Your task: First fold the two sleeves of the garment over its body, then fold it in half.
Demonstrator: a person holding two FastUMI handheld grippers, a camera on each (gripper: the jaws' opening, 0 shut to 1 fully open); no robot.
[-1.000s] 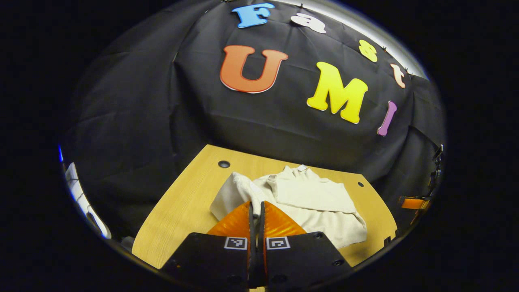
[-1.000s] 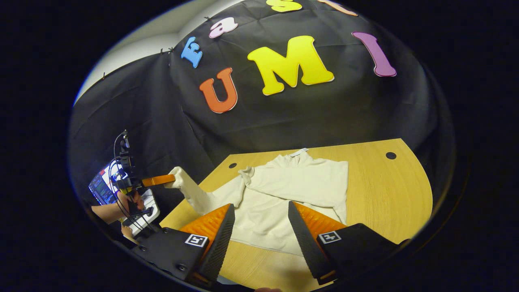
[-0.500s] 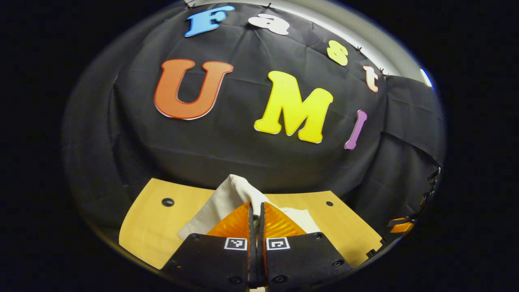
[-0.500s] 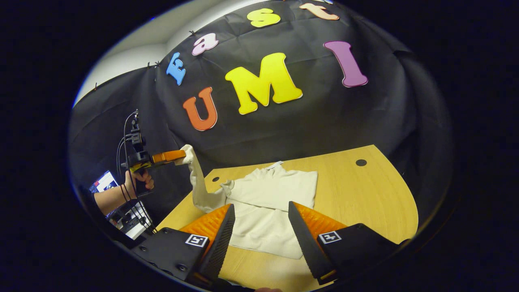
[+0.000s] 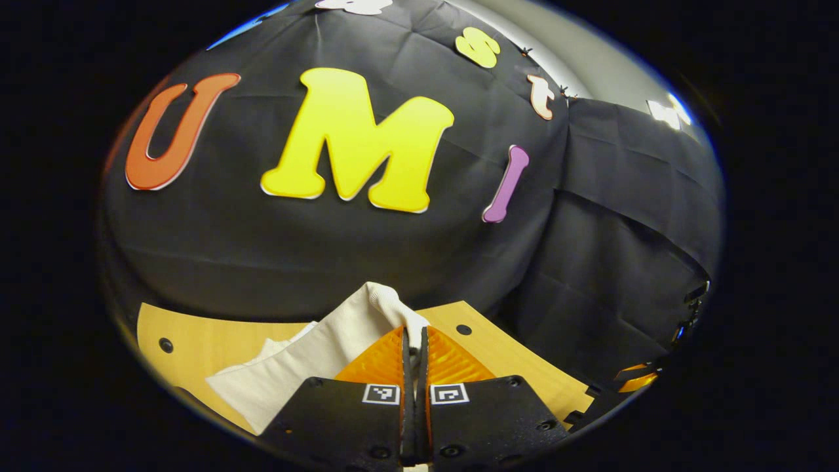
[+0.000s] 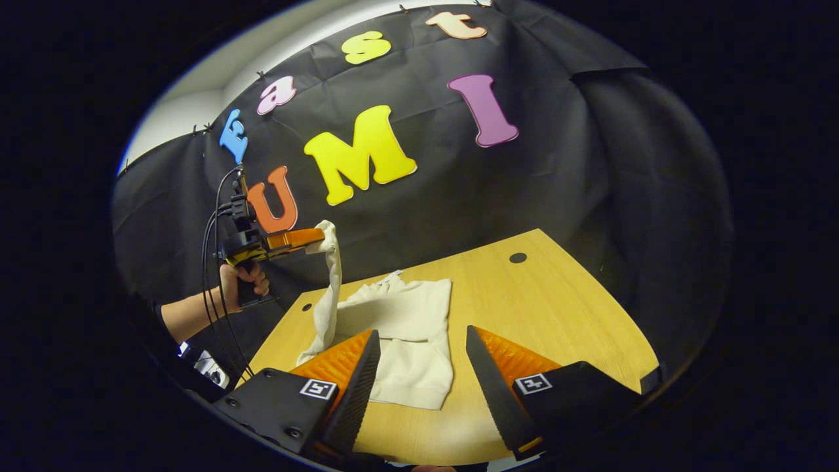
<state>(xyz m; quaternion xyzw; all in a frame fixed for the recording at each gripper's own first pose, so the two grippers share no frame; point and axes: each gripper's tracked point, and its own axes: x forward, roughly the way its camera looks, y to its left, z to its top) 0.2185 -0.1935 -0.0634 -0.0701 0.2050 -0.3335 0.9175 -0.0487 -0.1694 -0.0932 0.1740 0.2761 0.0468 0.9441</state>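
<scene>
Your left tool (image 5: 413,341) is pressed together on the cuff of the sleeve (image 5: 367,314), pinching the cloth between both fingers. In the right gripper view you see that tool (image 6: 321,239) held up in your hand (image 6: 244,280), well above the table (image 6: 524,308), with the sleeve (image 6: 331,288) hanging down from its tips to the garment (image 6: 406,334) below.

Your right tool (image 6: 419,354) is spread wide and holds nothing. The garment lies flat on the table just ahead of its fingers, slightly toward its left finger, with the hem nearest the tool and the collar at the far end.

As for progress, you look to be in the first stage. The sleeve on the far side from the lifted one seems to lie across the body already, though the folds there are hard to read for certain. The sleeve in your left tool is raised but not yet laid over the body, so that fold is unfinished. After it comes down, the fold in half is still to do, and the hem in front of your open right tool looks like the place to start it
</scene>
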